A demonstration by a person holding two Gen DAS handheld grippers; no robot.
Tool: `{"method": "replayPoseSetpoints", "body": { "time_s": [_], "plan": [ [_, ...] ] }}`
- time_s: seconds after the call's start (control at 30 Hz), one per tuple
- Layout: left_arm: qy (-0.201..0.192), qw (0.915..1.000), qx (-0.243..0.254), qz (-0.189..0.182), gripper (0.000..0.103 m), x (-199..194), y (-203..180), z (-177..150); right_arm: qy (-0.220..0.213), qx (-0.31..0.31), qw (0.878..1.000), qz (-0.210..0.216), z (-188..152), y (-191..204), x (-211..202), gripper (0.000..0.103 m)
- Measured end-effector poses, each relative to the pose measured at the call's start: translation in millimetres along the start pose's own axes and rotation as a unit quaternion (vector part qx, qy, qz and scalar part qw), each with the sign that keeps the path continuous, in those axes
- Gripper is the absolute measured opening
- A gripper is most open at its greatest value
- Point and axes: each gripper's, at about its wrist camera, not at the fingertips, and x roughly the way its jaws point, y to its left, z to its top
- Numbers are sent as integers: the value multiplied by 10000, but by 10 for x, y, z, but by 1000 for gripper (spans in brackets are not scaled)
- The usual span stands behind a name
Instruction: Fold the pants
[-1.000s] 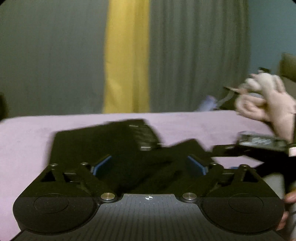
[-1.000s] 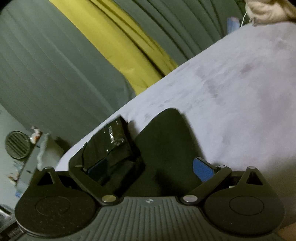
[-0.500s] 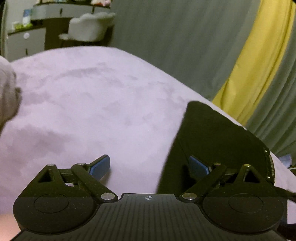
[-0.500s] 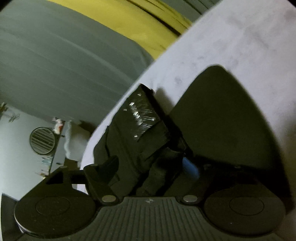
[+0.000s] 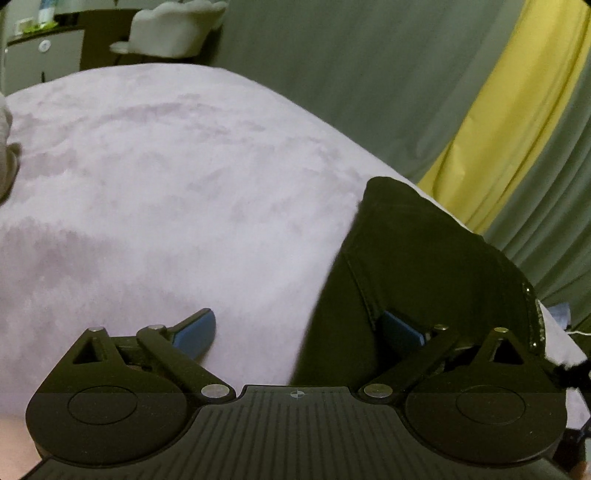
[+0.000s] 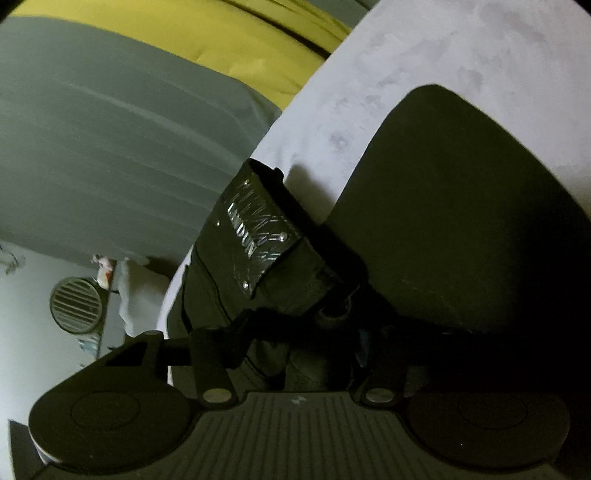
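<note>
Black pants (image 5: 424,266) lie folded on a pale lilac bed cover (image 5: 166,177). My left gripper (image 5: 299,328) is open at the pants' left edge: its left pad is over bare cover, its right pad over the black cloth. In the right wrist view the pants (image 6: 461,206) fill the right side, with a waistband (image 6: 255,232) bearing shiny lettering. My right gripper (image 6: 295,332) is low over bunched black cloth by the waistband. Dark fabric hides its fingertips, so I cannot tell if they grip.
Grey curtains (image 5: 351,74) and a yellow curtain (image 5: 517,110) hang behind the bed. A white chair (image 5: 173,29) and a cabinet (image 5: 44,59) stand beyond the far left. A round fan (image 6: 75,304) shows at left in the right wrist view.
The left gripper swung from over the middle of the pants to their left edge and then held still. The right gripper dropped closer onto the waistband cloth, which now covers its fingers.
</note>
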Motion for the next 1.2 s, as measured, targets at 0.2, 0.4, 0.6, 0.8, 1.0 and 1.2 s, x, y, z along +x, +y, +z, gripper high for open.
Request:
{"method": "replayPoseSetpoints", "body": {
  "time_s": [0.2, 0.4, 0.6, 0.8, 1.0, 1.2],
  "plan": [
    [-4, 10000, -22, 20, 102, -7, -2, -16, -38, -130, 9998, 159, 49, 164, 148, 79],
    [-66, 9999, -84, 23, 101, -30, 11, -32, -185, -1249, 9896, -684, -51, 445, 200, 48],
    [-519, 9973, -495, 142, 101, -141, 122, -7, -647, -2275, 9664, -1002, -266, 873, 0, 36],
    [-793, 9914, -1037, 115, 101, -239, 275, 21, -1326, -3089, 9385, -792, -518, 1414, -387, 32],
    [-775, 9914, -1048, 66, 101, -261, 291, 36, -1797, -3396, 9226, -356, -776, 1673, -834, 23],
    [-631, 9951, -762, -91, 101, -220, 235, 45, -1874, -3155, 9266, -822, -834, 1318, -1047, 22]
  ]
}}
